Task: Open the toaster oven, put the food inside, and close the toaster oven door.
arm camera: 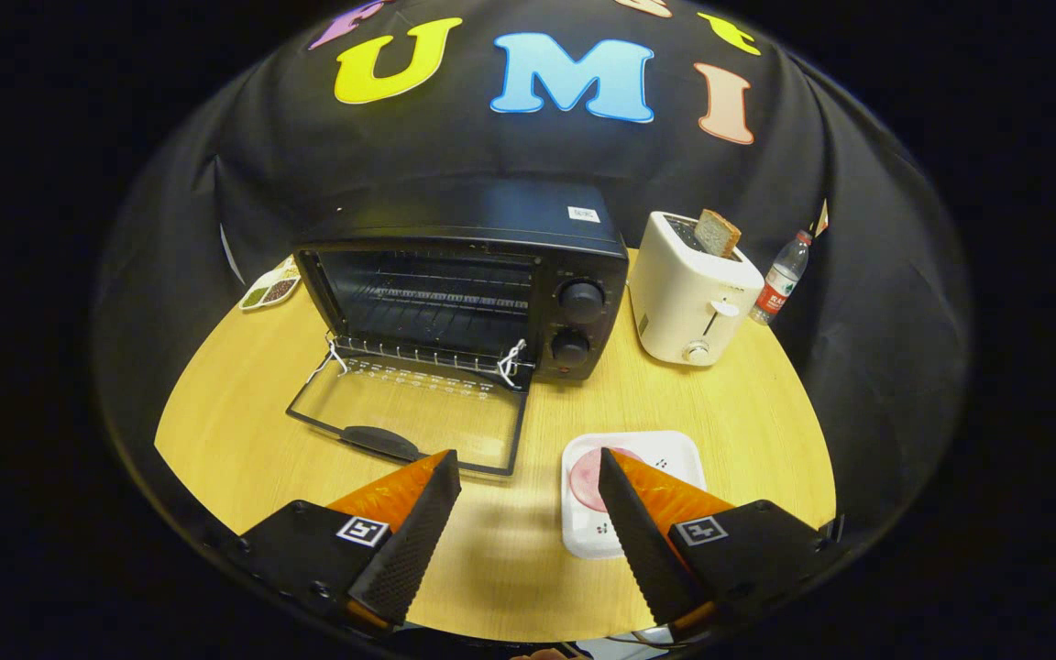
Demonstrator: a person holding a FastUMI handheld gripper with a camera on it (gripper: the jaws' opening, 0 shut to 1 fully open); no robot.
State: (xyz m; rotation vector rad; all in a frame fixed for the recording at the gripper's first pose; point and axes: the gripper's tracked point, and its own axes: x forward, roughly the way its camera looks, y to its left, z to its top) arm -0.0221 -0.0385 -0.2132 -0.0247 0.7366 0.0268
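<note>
A black toaster oven [491,284] stands at the back of the round wooden table [244,431]. Its glass door [409,417] lies folded down flat on the table, handle toward me, and the wire rack inside is bare. A white square plate [665,454] with a round pink slice of food [586,477] sits in front of the oven's knobs, partly hidden behind the right finger. My gripper [528,463] is open, nothing between its fingers. The left fingertip hovers by the door's front edge, the right one over the plate.
A white pop-up toaster [693,298] with a slice of brown bread [717,233] stands right of the oven. A plastic bottle [780,278] stands behind it. A small dish of seeds [269,286] lies left of the oven.
</note>
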